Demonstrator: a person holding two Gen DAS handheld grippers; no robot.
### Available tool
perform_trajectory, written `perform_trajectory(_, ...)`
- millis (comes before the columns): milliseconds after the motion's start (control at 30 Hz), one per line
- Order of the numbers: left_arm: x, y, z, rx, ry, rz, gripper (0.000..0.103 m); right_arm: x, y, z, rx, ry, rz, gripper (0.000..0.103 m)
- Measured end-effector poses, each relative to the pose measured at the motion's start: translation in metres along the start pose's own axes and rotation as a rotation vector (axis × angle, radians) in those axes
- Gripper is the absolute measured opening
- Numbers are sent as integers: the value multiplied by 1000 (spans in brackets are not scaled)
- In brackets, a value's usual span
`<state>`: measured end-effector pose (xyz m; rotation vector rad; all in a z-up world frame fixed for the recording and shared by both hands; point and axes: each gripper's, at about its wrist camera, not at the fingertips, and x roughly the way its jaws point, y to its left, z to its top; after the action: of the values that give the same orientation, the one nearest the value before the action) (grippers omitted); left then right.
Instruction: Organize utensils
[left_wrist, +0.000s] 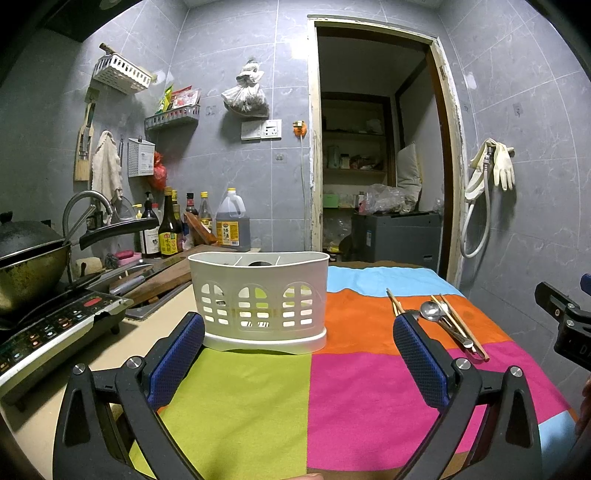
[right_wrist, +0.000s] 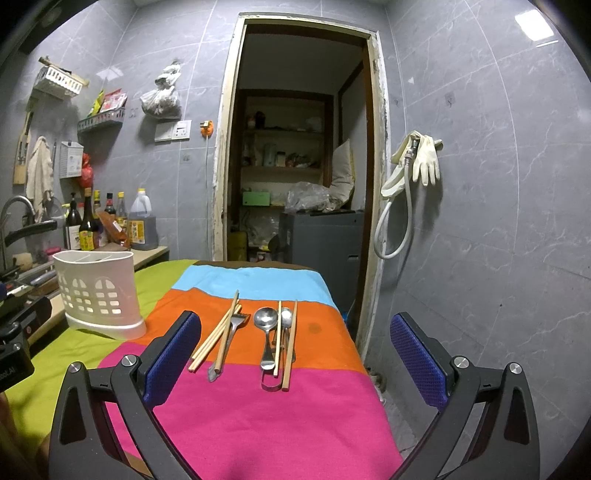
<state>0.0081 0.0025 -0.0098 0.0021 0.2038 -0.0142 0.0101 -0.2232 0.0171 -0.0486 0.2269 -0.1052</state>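
A white slotted utensil holder stands on the striped cloth, straight ahead of my open, empty left gripper. It also shows in the right wrist view at the left. Utensils lie on the orange and pink stripes ahead of my open, empty right gripper: chopsticks over a fork, a large spoon, a smaller spoon and more chopsticks. In the left wrist view the spoons and chopsticks lie to the right.
A wok on an induction cooker stands at the left, with a sink, a cutting board and sauce bottles behind. An open doorway is beyond the table. The cloth's right edge drops to the floor.
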Motion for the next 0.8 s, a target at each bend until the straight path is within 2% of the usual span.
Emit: perform_trajectory(800, 0, 0, 0, 0, 0, 1, 100, 1, 1, -1, 1, 7, 2, 103)
